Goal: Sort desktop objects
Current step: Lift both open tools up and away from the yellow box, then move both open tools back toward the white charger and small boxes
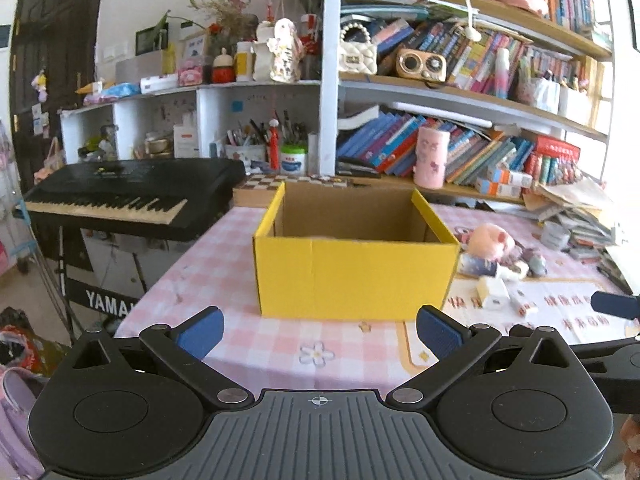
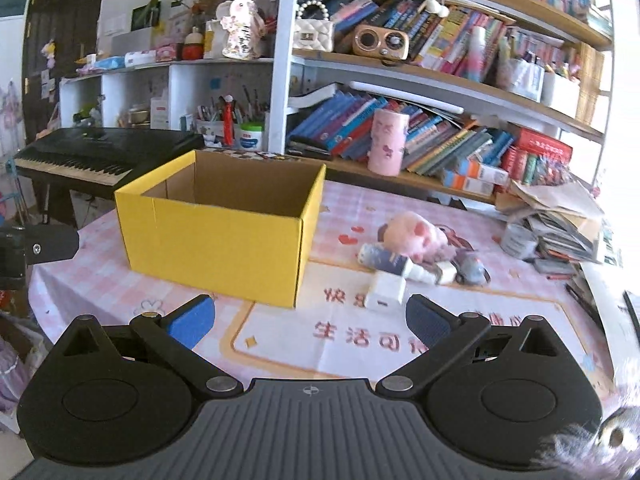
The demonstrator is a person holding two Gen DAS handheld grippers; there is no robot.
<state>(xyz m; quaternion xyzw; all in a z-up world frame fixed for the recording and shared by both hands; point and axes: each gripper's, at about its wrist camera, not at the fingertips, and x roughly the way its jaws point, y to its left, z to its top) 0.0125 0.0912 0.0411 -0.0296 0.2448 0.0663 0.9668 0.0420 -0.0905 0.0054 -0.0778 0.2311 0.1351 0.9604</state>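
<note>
Both grippers, left (image 1: pixel 319 330) and right (image 2: pixel 310 318), spread wide, empty, near table edge. Yellow box (image 1: pixel 352 276) ahead; pink plush (image 2: pixel 412 234) and white charger (image 2: pixel 385 291) lie right of it.

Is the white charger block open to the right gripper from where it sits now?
Probably yes. The right gripper is open, and the white charger block lies just ahead on bare tablecloth, clear of the yellow box; nothing stands between.

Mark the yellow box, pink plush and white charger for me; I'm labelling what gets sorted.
yellow box (image 2: pixel 212 236), right wrist view, front wall.
pink plush (image 2: pixel 412 236), right wrist view, body.
white charger (image 2: pixel 386 290), right wrist view, top face.
</note>
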